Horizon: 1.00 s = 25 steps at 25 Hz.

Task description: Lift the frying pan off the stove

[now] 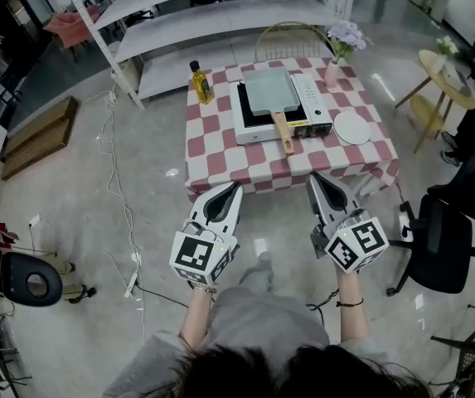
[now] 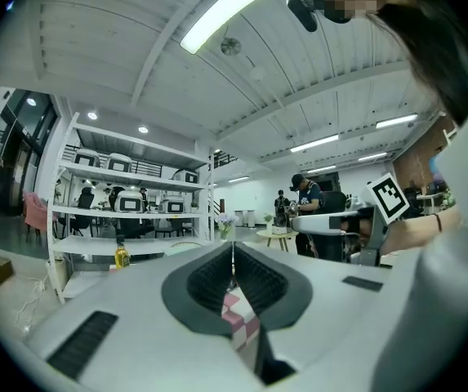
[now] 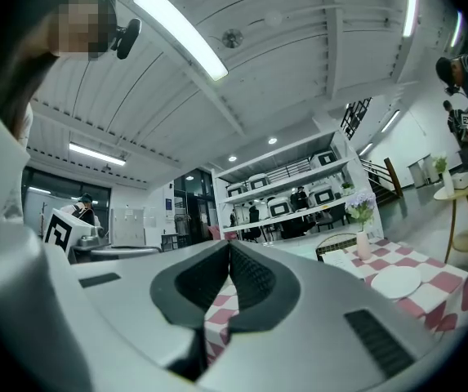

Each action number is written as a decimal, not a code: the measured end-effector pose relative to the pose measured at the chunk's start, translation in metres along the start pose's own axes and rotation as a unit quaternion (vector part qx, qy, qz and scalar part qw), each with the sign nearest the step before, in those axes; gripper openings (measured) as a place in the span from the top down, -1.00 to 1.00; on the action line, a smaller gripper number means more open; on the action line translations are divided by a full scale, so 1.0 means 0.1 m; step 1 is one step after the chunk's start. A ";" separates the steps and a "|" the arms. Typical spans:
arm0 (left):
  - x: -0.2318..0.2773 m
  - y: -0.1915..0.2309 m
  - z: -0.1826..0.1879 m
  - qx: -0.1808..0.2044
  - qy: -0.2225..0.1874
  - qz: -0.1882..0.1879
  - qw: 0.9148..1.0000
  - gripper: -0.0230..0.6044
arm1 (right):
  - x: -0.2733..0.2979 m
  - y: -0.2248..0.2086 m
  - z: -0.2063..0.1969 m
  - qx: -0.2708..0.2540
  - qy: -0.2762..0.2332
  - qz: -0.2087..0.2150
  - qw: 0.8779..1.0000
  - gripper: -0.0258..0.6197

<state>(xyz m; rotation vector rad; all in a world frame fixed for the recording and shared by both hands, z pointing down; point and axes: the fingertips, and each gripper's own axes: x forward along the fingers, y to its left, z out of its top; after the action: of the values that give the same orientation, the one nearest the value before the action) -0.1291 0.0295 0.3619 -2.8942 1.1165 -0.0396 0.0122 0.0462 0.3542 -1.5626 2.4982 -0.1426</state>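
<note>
Polished grey floor (image 1: 138, 189) of a large workroom, with white shelves (image 1: 212, 15) along the far side. A small worktop (image 1: 220, 162) under a red-and-white checked cloth stands in front of the shelves.

The pan (image 1: 266, 96), rectangular and grey, sits on the white stove (image 1: 324, 125) at the middle of the worktop's far half. Its wooden handle (image 1: 283, 135) points toward the near side and reaches over the stove's front edge.

A bottle (image 1: 201, 83) of yellow liquid stands upright to the left of the stove, near the far left corner. A white plate (image 1: 352, 128) lies just beside the stove on the right. A pink vase (image 1: 334, 73) of pale purple flowers stands behind the stove's right end.

The left claw (image 1: 238, 185) and the right claw (image 1: 312, 175) are held side by side over the floor, just short of the worktop's near edge. Both point toward the worktop and are well apart from the pan. In each claw's own view the two jaws meet along their length with nothing between them; only the checked cloth shows through the gap below the pads. Both claws are therefore closed and empty.

To the right of the worktop stand a round side table (image 1: 444, 77) and, nearer, a black chair (image 1: 444, 239).
</note>
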 end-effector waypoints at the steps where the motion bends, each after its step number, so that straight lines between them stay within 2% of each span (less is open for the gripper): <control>1: 0.04 0.02 -0.01 0.001 0.002 -0.002 1.000 0.83 | 0.02 -0.04 0.00 0.001 0.001 -0.002 1.000 0.85; 6: 0.29 0.11 -0.07 0.026 0.019 -0.015 0.999 0.83 | 0.20 -0.22 0.00 0.008 0.003 -0.010 1.000 0.85; 19: 0.86 0.44 -0.11 0.003 0.018 -0.034 0.999 0.83 | 0.60 -0.60 0.02 0.020 0.014 -0.038 0.999 0.85; 25: 1.10 0.54 -0.13 0.007 0.022 -0.049 0.999 0.83 | 0.71 -0.82 0.09 0.021 -0.006 -0.066 0.998 0.85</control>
<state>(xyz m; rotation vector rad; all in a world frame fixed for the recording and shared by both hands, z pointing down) -0.0842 -0.0850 0.3730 -2.9463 0.9765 -0.1160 0.0564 -0.0530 0.3523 -1.7066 2.3659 -0.2019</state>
